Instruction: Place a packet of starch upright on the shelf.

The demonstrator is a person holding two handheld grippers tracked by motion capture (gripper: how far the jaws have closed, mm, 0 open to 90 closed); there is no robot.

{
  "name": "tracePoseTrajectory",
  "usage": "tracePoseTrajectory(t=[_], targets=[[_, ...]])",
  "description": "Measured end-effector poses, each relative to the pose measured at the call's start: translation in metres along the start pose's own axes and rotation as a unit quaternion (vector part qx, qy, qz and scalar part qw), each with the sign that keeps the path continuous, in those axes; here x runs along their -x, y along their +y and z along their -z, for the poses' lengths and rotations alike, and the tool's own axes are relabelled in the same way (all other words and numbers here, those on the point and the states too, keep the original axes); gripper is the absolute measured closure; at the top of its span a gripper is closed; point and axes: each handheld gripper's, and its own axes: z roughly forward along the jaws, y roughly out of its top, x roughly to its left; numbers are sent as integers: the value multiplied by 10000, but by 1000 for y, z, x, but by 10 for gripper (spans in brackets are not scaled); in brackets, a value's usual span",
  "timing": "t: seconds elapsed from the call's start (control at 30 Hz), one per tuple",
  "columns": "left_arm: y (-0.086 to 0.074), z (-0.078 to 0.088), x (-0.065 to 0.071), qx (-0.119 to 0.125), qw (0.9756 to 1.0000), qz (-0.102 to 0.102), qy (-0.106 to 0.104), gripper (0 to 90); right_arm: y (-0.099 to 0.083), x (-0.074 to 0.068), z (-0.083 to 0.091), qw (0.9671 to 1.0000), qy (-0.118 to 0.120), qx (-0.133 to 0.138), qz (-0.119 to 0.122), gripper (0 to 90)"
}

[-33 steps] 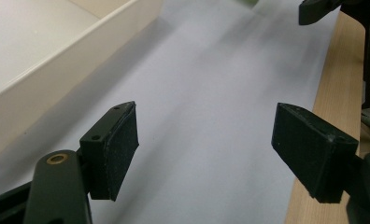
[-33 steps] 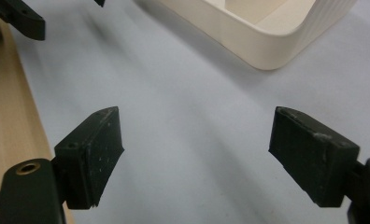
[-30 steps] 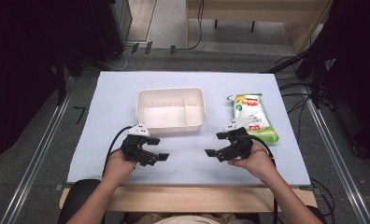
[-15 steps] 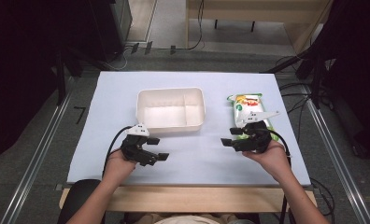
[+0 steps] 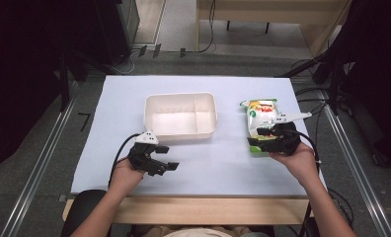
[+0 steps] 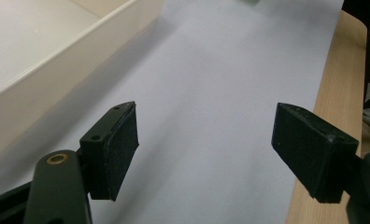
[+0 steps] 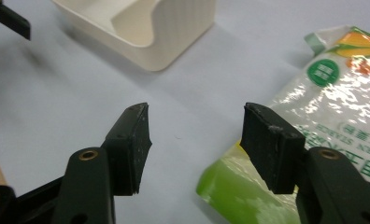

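Right gripper [image 7: 195, 147] jaws apart, straddling packet [image 7: 337, 116] near corner; the glossy film could slip or crumple. Left gripper [image 6: 204, 149] agape, idle beside container [image 6: 57, 56].

I log a white two-compartment tray [image 5: 180, 116], empty, upright, mid-counter [image 5: 223, 163]. Right of it, well apart, I see a green-and-clear printed food pouch [image 5: 259, 117], sealed, lying flat.

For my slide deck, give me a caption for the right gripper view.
Open right gripper poised at the near edge of a snack bag, white tub beyond.
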Motion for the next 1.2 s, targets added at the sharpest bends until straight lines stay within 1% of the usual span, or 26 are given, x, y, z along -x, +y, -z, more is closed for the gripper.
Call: tracePoseTrajectory(t=[0.07,0.13,0.2,0.23,0.27,0.3,0.33,0.43,0.47,0.5,0.57,0.6,0.63,0.67,0.7,0.77,0.8,0.87,0.9,0.93,1.03,1.07,1.1,1.13,1.17,1.2], targets=[[0,0,0,-5,10000,7,-7,235,-1,8,2,9999,-156,-28,-31,447],[0,0,0,-8,10000,6,14,235,-2,11,3,9998,-195,-23,-68,447],[0,0,0,-14,10000,4,19,235,-4,22,5,9993,-324,4,-167,448],[0,0,0,-14,10000,4,19,236,-4,22,5,9993,-324,4,-167,448],[0,0,0,-13,10000,7,16,235,-5,29,5,9989,-401,18,-235,462],[0,0,0,-20,10000,0,17,235,-5,29,5,9989,-401,18,-235,462],[0,0,0,-11,10000,6,18,235,-7,37,5,9982,-490,-9,-346,483],[0,0,0,-31,10000,-3,22,235,-10,48,4,9970,-650,-41,-423,514],[0,0,0,-31,10000,-3,22,235,-10,48,4,9970,-650,-41,-423,514],[0,0,0,-33,10000,-4,25,235,-11,52,4,9964,-715,-66,-440,516],[0,0,0,-26,10000,2,27,235,-13,60,3,9951,-833,-80,-528,517],[0,0,0,-25,10000,1,27,235,-16,69,2,9940,-900,-103,-621,552],[0,-1,0,-36,10000,-2,25,235,-16,73,2,9930,-983,-136,-634,567],[0,-1,0,-36,10000,-2,25,235,-16,73,2,9930,-983,-136,-634,567],[0,-1,0,-47,10000,-7,21,235,-18,80,3,9917,-1078,-121,-684,598],[0,-1,0,-26,10000,1,15,235,-19,83,3,9912,-1103,-102,-719,617],[0,-1,1,-39,10000,5,23,235,-20,89,3,9895,-1179,-127,-825,658],[0,-1,1,-24,10000,2,16,235,-20,95,2,9874,-1324,-241,-835,690],[0,-1,1,-24,10000,2,16,235,-20,95,2,9874,-1324,-241,-835,690],[0,-1,1,-22,10000,4,17,235,-19,101,2,9862,-1403,-197,-853,750],[0,-2,1,-27,10000,-1,25,235,-17,110,3,9835,-1551,-152,-919,863],[0,-2,1,-27,10000,-1,25,235,-17,110,3,9835,-1551,-152,-919,863],[0,-2,1,-27,10000,1,26,235,-18,116,2,9815,-1654,-112,-954,900],[0,-2,1,-29,10000,-3,27,235,-18,116,2,9815,-1654,-112,-954,900],[0,-1,0,-52,10000,-11,33,235,-19,120,1,9806,-1689,-131,-986,900],[0,-1,0,-58,10000,-8,35,236,-22,127,-3,9785,-1730,-249,-1091,900]])
